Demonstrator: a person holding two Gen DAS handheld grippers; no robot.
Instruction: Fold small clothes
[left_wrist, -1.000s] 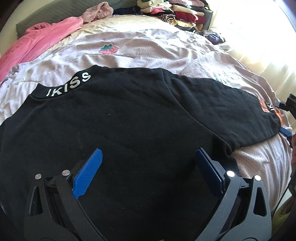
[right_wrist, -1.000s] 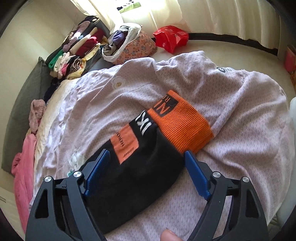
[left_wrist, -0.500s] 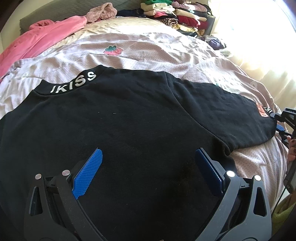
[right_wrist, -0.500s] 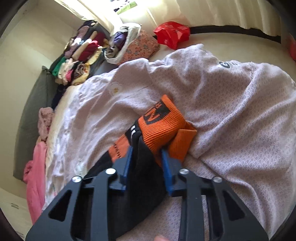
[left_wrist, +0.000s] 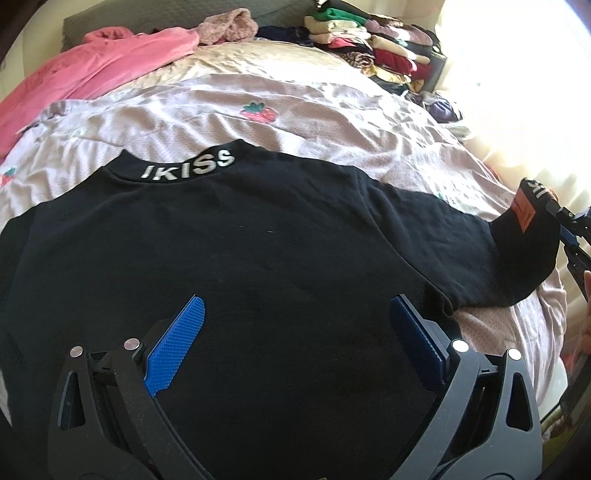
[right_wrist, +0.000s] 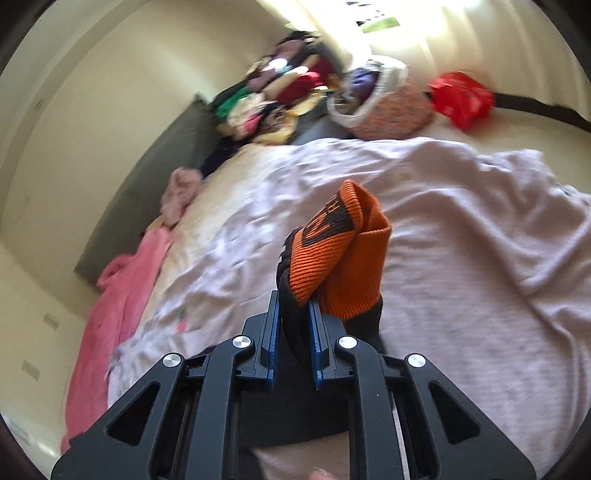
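Note:
A black sweatshirt (left_wrist: 240, 251) with "IKISS" on its collar lies back-up on the bed. My left gripper (left_wrist: 291, 332) hovers open over its lower back, nothing between the blue pads. In the right wrist view my right gripper (right_wrist: 293, 306) is closing, its pads pressing on the black sleeve just behind the orange ribbed cuff (right_wrist: 340, 254), which stands up above the bed. In the left wrist view that sleeve end (left_wrist: 528, 229) is lifted at the far right, with the right gripper (left_wrist: 567, 225) beside it.
A pale lilac strawberry-print sheet (left_wrist: 295, 122) covers the bed. A pink garment (left_wrist: 92, 74) lies at the far left. Folded clothes (left_wrist: 369, 48) are stacked at the head. A laundry bag (right_wrist: 380, 99) and a red bag (right_wrist: 461, 98) sit beyond the bed.
My right gripper went from wide open around the sleeve to shut on it, then lifted and rolled, raising the orange cuff off the sheet. The left gripper drifted slightly and stayed open.

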